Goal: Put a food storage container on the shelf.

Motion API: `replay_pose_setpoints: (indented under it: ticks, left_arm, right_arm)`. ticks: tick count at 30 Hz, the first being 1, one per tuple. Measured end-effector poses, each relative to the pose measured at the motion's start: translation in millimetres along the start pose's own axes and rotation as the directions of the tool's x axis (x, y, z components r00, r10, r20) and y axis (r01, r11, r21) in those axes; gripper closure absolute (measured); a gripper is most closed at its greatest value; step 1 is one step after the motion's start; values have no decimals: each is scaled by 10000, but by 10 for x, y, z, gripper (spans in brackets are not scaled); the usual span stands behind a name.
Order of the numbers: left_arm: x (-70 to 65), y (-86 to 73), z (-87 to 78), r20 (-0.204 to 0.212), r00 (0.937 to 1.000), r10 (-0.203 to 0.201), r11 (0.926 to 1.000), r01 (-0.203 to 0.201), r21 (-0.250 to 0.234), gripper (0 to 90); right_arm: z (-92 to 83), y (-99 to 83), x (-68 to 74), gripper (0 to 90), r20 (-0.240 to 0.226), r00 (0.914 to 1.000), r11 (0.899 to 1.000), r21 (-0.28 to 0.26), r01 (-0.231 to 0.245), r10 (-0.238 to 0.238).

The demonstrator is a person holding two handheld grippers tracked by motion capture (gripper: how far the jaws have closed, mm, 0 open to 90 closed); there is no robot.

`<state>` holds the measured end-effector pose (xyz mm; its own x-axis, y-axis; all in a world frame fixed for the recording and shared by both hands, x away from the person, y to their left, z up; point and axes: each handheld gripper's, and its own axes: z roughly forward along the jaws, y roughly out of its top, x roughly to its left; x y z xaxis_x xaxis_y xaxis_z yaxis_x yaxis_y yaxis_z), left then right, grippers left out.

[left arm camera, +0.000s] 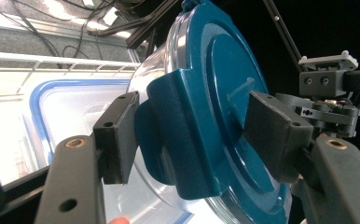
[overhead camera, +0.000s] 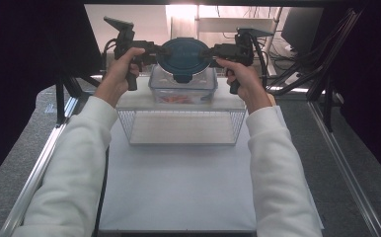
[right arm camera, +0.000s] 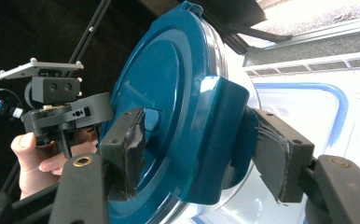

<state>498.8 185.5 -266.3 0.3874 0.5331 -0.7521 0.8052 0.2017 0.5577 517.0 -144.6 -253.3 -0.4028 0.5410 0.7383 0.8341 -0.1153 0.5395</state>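
A round clear container with a dark teal lid [overhead camera: 184, 57] hangs in the air between both grippers. My left gripper [overhead camera: 160, 51] is shut on the lid's left latch tab [left arm camera: 178, 140], one pad under the tab and one on the lid top [left arm camera: 215, 84]. My right gripper [overhead camera: 209, 52] is shut on the opposite latch tab [right arm camera: 218, 135] in the same way. The round container hovers just above a rectangular clear box [overhead camera: 182, 89] with a blue-rimmed lid [left arm camera: 66, 112], which holds something orange. In the right gripper view the teal lid [right arm camera: 164, 88] stands tilted on edge.
The rectangular box rests on an upturned wire basket [overhead camera: 181, 126] at the far end of a white board [overhead camera: 178, 187]. Black frame struts [overhead camera: 322, 74] and cables stand behind and to the right. Dark curtains close in both sides.
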Motion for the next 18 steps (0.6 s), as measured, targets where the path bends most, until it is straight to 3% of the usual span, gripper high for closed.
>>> replay_pose_setpoints:
  ticks: [5,18]
  left_arm:
    - [34,-11,25,46,9999,-165,9998,166,-137,360]
    - [21,-32,51,-7,9999,171,9996,-171,-245,323]
  right_arm:
    - [21,5,-33,370,45,9993,9993,7,-371,371]
    - [19,-12,-9,349,127,9995,9996,-27,-285,285]
